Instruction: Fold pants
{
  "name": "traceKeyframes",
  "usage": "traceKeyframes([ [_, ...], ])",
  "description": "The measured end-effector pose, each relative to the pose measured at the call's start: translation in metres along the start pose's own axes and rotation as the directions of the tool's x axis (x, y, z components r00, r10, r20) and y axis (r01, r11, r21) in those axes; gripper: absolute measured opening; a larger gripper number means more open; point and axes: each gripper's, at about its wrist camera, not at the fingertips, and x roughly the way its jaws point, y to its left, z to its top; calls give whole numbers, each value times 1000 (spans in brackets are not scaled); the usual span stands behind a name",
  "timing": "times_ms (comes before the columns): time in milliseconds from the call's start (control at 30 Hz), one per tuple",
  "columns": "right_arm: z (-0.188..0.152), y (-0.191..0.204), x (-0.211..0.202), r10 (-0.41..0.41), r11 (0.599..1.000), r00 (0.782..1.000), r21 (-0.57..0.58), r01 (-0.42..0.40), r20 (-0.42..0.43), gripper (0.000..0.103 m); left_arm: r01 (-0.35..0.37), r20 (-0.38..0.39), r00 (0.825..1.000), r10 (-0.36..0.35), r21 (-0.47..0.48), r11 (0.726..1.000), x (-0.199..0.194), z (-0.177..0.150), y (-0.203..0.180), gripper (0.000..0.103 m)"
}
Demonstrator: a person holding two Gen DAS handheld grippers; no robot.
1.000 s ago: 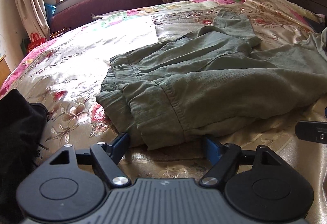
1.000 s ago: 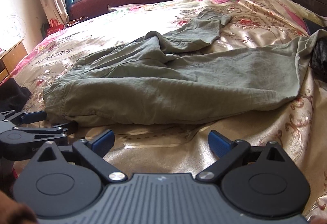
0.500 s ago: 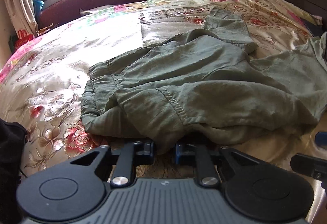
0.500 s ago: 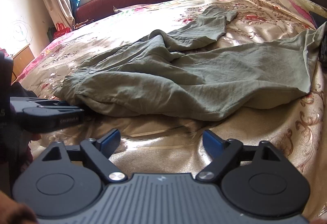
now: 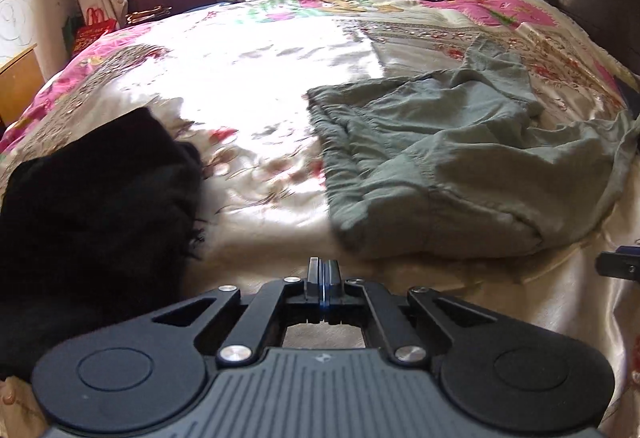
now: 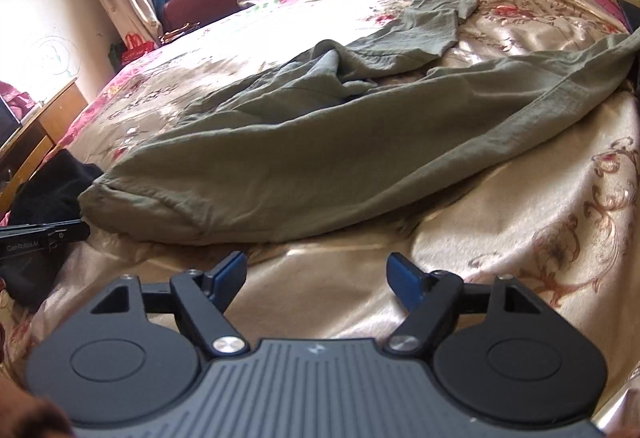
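The green pants [image 5: 460,166] are spread loosely on the flowered bedspread [image 5: 260,110], and no neat fold is seen yet. One leg [image 6: 424,26] is thrown toward the far side and the other [image 6: 540,86] runs to the right, with many wrinkles at the waistband [image 5: 340,142]. By this look, the task is judged to be at its beginning: the legs must be laid together and the length folded.

The left gripper [image 5: 323,274] is pressed shut with nothing between its jaws, and it is placed just beside the near edge of the pants. The right gripper [image 6: 316,274] is held with its jaws wide apart, near the lower hem side.

Compared with 0.5 s ago, the left gripper, which then seemed clamped on the cloth edge, is now drawn back and turned left, so a black garment [image 5: 92,206] is shown more. The cloth has possibly slipped out, but the blur makes this uncertain.
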Motion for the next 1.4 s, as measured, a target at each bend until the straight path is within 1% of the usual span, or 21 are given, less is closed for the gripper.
traceKeyframes([
  [100, 0, -5, -6, -25, 1000, 1000, 11, 26, -5, 77, -35, -12, 999, 35, -29, 999, 1, -15, 16, 17],
  [167, 7, -17, -6, -77, 997, 997, 33, 76, 11, 77, -6, 15, 1000, 7, -21, 1000, -1, -20, 11, 17],
  [233, 19, -35, -6, -100, 990, 995, 103, 97, 23, 77, 21, 44, 999, -22, 12, 1000, 1, -20, -1, 23],
  [333, 41, -64, -2, -148, 964, 988, 230, 135, 40, 78, 25, 89, 995, -36, 122, 992, 7, -15, -24, 51],
  [367, 47, -72, 1, -164, 954, 986, 261, 148, 42, 78, 12, 110, 993, -32, 176, 984, 10, -13, -33, 64],
  [400, 52, -79, 4, -167, 949, 985, 278, 149, 43, 78, 0, 121, 992, -27, 221, 975, 14, -12, -39, 72],
  [467, 59, -88, 12, -157, 939, 987, 315, 140, 29, 79, -18, 130, 991, -23, 305, 952, 22, -10, -50, 76],
  [567, 62, -95, 24, -146, 925, 989, 357, 131, 14, 80, -55, 157, 988, -4, 370, 928, 30, -8, -61, 76],
  [667, 66, -95, 32, -154, 923, 988, 358, 140, 12, 80, -82, 200, 980, 3, 386, 919, 30, -5, -65, 76],
  [733, 68, -94, 34, -155, 924, 988, 356, 141, 13, 79, -26, 193, 980, -49, 367, 930, 24, -3, -65, 55],
  [767, 69, -93, 35, -162, 925, 987, 350, 146, 14, 70, -2, 168, 984, -62, 355, 935, 25, -1, -66, 39],
  [800, 70, -92, 36, -176, 929, 984, 334, 160, 17, 60, 15, 140, 988, -67, 340, 940, 29, 0, -67, 34],
  [833, 71, -90, 38, -201, 930, 980, 315, 188, 9, 37, 25, 125, 990, -69, 324, 946, 32, 2, -66, 33],
  [867, 73, -91, 41, -244, 923, 970, 301, 238, -19, 23, 41, 108, 991, -77, 298, 954, 37, 4, -63, 31],
  [900, 74, -94, 43, -258, 916, 965, 308, 258, -39, 18, 67, 91, 991, -93, 254, 965, 39, 6, -57, 30],
  [967, 74, -102, 38, -223, 910, 974, 348, 225, -47, 4, 111, 80, 989, -128, 189, 976, 32, 12, -45, 29],
  [1033, 72, -104, 26, -154, 910, 987, 382, 159, -44, 4, 123, 93, 986, -139, 163, 979, 18, 15, -33, 29],
  [1133, 65, -83, 1, -111, 940, 993, 322, 116, -33, 4, 130, 99, 985, -144, 132, 983, -3, 15, -12, 29],
  [1200, 57, -67, -10, -53, 952, 998, 298, 64, -46, 4, 104, 97, 988, -117, 130, 986, -13, 10, 1, 29],
  [1333, 38, -39, -19, 33, 959, 995, 284, -4, -99, 4, 51, 71, 996, -62, 144, 988, -23, -5, 13, 29],
  [1400, 23, -27, -20, 58, 958, 985, 285, -10, -162, 5, 23, 40, 999, -29, 154, 988, -21, -14, 18, 29],
])
